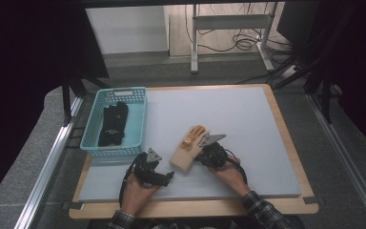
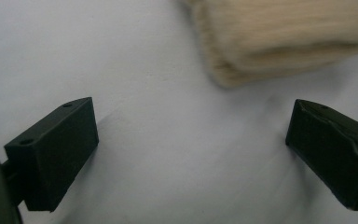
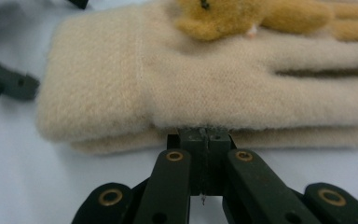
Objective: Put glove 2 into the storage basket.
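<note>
A cream knit glove point(image 1: 189, 148) with orange fingers and a small bear figure lies on the grey mat near the front. My right gripper point(image 1: 202, 153) stands at its right side. In the right gripper view the gripper point(image 3: 204, 135) has its jaws pressed together, with the glove's point(image 3: 168, 84) lower edge pinched at their tips. My left gripper point(image 1: 169, 176) rests on the mat just left of the glove's cuff. Seen in the left gripper view, that gripper point(image 2: 191, 135) is wide open over bare mat, and the cuff point(image 2: 279, 37) shows blurred ahead of it.
A teal basket point(image 1: 90, 126) at the left of the mat holds black gloves point(image 1: 113, 124). The grey mat point(image 1: 228, 114) stretches bare behind and to the right of the glove. A wooden board edge point(image 1: 195, 207) runs along the front.
</note>
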Tool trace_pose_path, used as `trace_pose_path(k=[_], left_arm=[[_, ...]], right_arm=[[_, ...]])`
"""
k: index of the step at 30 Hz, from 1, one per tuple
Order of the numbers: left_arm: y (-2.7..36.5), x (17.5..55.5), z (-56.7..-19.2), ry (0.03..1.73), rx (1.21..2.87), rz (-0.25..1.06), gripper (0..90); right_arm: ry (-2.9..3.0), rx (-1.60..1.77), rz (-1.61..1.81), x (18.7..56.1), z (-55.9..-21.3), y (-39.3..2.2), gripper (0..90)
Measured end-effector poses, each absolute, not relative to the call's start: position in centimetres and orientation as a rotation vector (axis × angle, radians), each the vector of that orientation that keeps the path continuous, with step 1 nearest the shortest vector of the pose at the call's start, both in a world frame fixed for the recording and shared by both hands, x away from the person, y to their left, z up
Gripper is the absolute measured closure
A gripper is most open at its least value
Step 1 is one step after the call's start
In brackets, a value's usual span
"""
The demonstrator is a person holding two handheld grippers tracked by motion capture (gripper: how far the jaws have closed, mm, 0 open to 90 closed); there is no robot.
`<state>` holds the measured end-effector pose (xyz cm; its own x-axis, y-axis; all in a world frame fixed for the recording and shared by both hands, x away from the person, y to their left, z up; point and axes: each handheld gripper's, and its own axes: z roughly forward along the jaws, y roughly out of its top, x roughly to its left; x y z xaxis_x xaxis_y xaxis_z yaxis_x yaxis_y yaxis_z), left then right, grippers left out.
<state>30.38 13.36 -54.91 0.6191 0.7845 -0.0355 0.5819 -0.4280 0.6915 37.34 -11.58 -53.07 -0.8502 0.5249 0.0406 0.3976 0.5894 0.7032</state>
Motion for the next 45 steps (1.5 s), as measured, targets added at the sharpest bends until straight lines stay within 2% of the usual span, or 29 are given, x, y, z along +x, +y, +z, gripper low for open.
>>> trace_pose_path(k=[4,10,20,25,32,45], left_arm=[[13.4,30.4,-54.9,1.068,2.163,0.385,2.7],[13.4,30.4,-54.9,1.068,2.162,0.384,2.7],[13.3,30.4,-54.9,1.068,2.165,0.384,2.6],[13.3,30.4,-54.9,1.069,2.169,0.382,2.6],[13.3,30.5,-54.9,1.071,2.160,0.376,2.3],[13.2,30.8,-54.4,1.078,2.181,0.340,2.7]], right_arm=[[2.643,0.775,1.116,37.6,-53.1,-11.2,87.5],[2.584,0.783,1.104,36.6,-52.2,-13.5,77.4],[2.468,0.968,1.063,36.1,-52.1,-20.5,35.6],[2.395,1.000,1.011,36.0,-52.5,-22.9,22.6],[2.373,1.036,0.990,36.0,-53.2,-24.0,17.8],[2.375,1.043,1.005,36.0,-53.2,-24.1,17.8]])
